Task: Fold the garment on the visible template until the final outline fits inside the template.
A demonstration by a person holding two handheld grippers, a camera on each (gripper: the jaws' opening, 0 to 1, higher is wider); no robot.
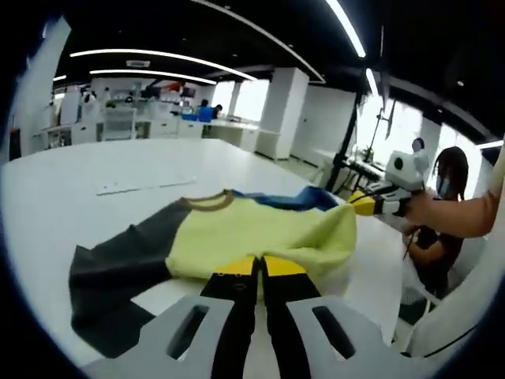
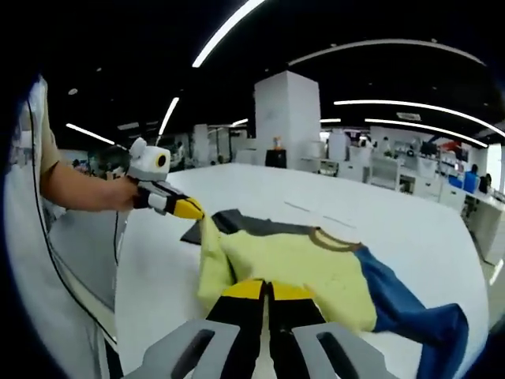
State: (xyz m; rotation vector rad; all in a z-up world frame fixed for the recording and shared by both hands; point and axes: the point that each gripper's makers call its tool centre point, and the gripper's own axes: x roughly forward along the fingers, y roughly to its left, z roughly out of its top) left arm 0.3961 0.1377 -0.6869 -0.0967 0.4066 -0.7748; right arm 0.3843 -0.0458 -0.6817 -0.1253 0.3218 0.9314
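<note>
1. Your sweatshirt (image 1: 260, 233) lies flat mid-table (image 1: 95, 170), hem lifted toward the near edge.
2. Both jaws pinch that hem: left gripper (image 1: 258, 268), right gripper (image 2: 268, 290).
3. It's soft, light and floppy; grip seams and corners.

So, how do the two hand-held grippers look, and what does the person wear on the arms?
Each gripper has black jaws with yellow tips on pale grey, slotted mounts: left gripper, right gripper. Seen from the other view, the gripper body is white with a yellow-and-black nose. The person's forearms are bare; a pale short sleeve shows at the shoulder. No cables are clearly visible.
</note>
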